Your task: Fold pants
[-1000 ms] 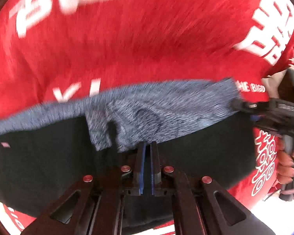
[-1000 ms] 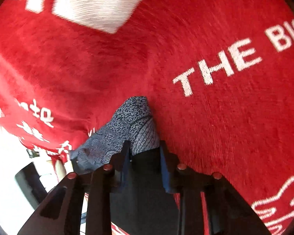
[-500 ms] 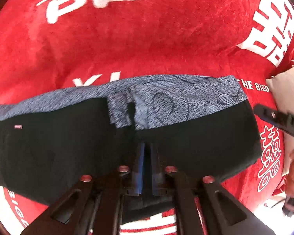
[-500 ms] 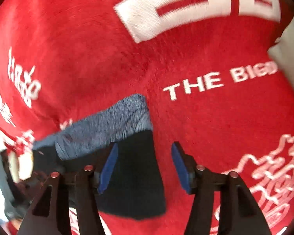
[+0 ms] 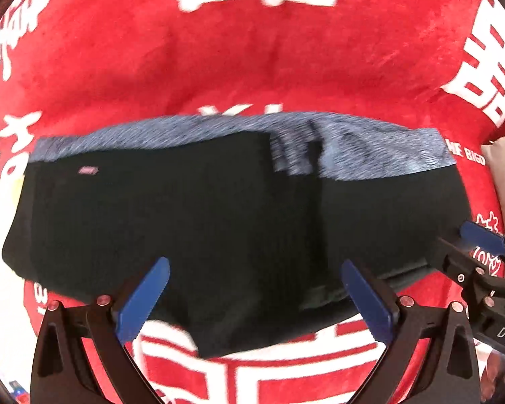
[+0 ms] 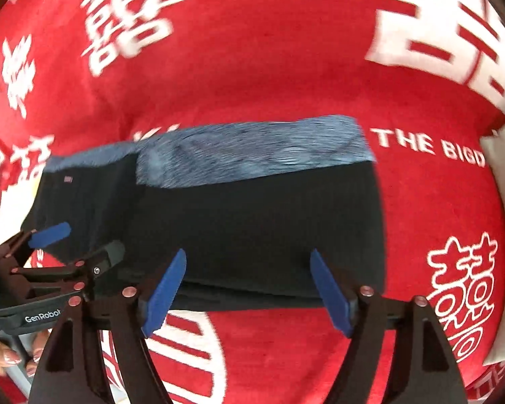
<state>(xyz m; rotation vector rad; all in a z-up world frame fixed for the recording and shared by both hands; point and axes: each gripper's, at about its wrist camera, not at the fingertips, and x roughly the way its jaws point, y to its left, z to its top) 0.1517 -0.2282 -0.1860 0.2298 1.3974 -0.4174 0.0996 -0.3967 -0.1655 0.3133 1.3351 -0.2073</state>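
Pants lie folded on red blanket, long axis crosswise ahead of both spread, empty grippers: left gripper centred, right gripper likewise.

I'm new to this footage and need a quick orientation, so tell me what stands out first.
A bright red blanket with big white characters fills both views. Across its middle lie the folded black pants, a grey-blue patterned band along their far edge. The left gripper and right gripper are both open at the pants' near edge, holding nothing.
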